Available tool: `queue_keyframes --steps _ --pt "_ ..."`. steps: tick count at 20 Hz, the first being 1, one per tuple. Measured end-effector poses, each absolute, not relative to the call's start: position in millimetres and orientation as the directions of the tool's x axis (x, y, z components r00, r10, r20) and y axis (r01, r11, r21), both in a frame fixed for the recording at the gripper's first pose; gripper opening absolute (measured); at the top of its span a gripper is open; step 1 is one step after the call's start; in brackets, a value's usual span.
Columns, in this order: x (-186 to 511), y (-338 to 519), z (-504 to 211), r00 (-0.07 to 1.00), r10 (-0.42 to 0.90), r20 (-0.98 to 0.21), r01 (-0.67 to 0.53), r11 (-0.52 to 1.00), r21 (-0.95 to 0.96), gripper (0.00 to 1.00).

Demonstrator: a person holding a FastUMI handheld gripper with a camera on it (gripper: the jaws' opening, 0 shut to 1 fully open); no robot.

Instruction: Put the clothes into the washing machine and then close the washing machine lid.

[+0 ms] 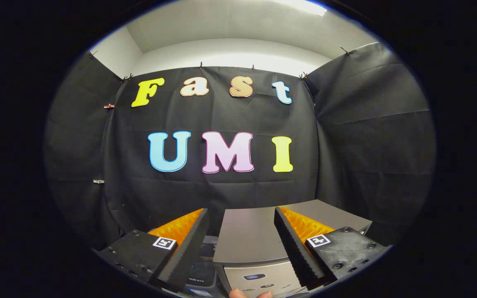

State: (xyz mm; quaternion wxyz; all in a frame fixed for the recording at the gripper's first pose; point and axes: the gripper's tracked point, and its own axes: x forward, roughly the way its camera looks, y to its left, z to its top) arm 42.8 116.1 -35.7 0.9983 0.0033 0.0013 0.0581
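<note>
Cloth wall [346,136] hangs all across the back of the booth with a pale ceiling [230,29] over it, and that's the biggest thing here by far. Next down in size is the washing machine [249,240], a silver-grey box sitting low just ahead of the tongs [242,215], lid [246,236] lying flat and shut on top and a small control panel [259,279] on its front face. The tongs are spread wide with nothing held, the lid showing in the gap between them, and a fingertip [238,294] pokes in right below the panel.
</note>
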Motion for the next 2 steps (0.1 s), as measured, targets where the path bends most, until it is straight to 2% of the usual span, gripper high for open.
queue_keyframes --steps 2 --pt "42.7 116.9 -36.3 0.993 0.119 -0.005 -0.119 0.993 0.004 0.99"
